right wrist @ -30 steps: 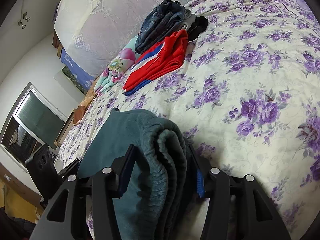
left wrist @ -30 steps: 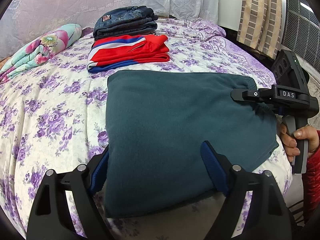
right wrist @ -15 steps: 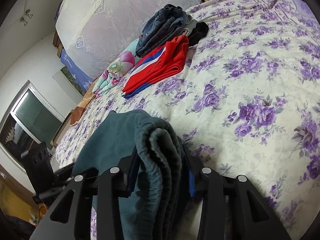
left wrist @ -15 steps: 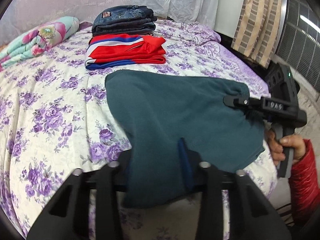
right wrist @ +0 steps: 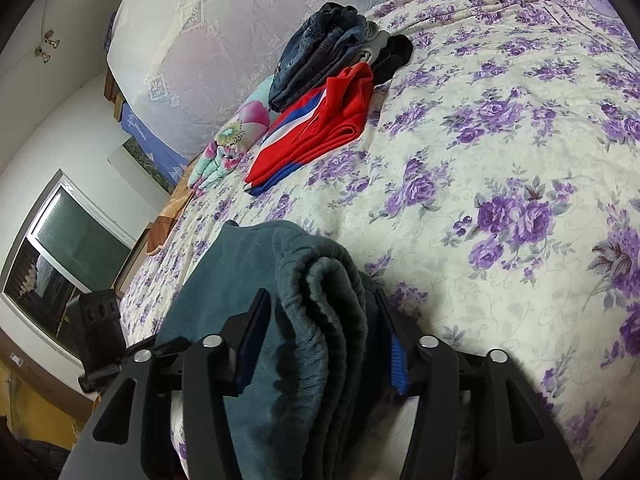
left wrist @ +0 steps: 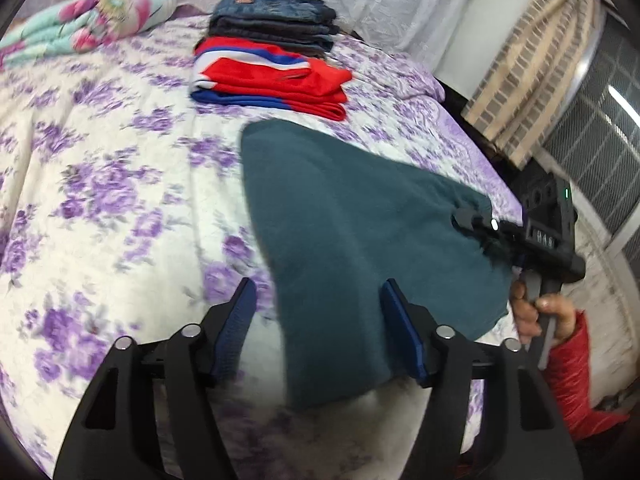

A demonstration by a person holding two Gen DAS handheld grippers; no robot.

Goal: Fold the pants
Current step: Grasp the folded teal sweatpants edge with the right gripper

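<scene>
Left tongs [left wrist: 318, 326] have reopened; right tongs [right wrist: 320, 340] pinch teal pants [left wrist: 360, 216].

tool [left wrist: 316, 330]: black frame, blue pads, silver screws | right tool [left wrist: 472, 222] (white lettering) | sleeve [left wrist: 576, 376]: red

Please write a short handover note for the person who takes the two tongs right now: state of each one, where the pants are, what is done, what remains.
Left tongs: open, fingers on either side of the near edge of the teal pants, not clamped.
Right tongs: shut on the bunched, layered edge of the pants at the bed's right side.
Pants lie folded into a compact panel near the bed's front edge. Red garment and jeans are stacked farther back.
Done: the main folds, by the look of it.
Left: probably a last fold or moving the pants towards the stack.
</scene>
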